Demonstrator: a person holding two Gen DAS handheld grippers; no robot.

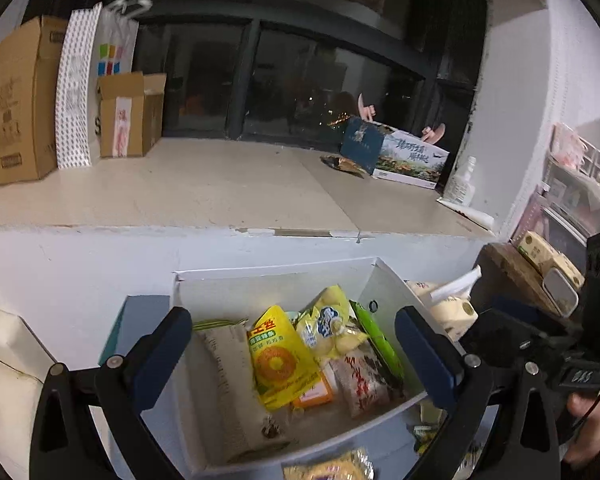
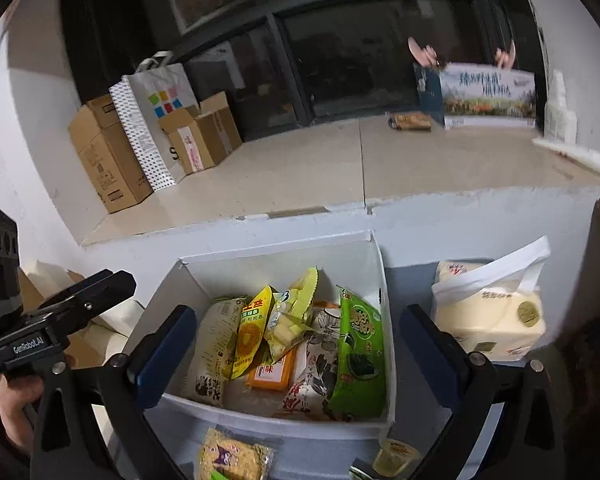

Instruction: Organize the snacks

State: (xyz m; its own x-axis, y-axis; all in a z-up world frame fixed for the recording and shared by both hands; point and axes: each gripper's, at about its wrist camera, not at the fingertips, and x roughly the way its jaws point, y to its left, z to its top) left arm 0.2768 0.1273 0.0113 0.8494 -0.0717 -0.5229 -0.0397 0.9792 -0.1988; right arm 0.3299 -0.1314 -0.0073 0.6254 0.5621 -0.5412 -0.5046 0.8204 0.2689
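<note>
A white box [image 1: 260,280] [image 2: 204,284] stands below the ledge and holds several snack packets: a yellow packet [image 1: 280,364] [image 2: 250,332], a green packet [image 2: 360,352] [image 1: 376,336], an orange box [image 2: 270,372] and a beige bag [image 2: 212,348]. My left gripper [image 1: 296,360] is open and empty above the box. My right gripper [image 2: 296,356] is open and empty above the box. A yellow cracker packet [image 2: 232,456] and a jelly cup [image 2: 394,454] lie in front of the box.
A cream bag with white handles [image 2: 492,316] sits right of the box. Cardboard boxes [image 1: 20,100] and a paper bag [image 1: 112,48] stand on the ledge's left, a printed carton [image 1: 412,156] on its right. The right gripper's body [image 1: 560,360] shows at the left wrist view's right edge.
</note>
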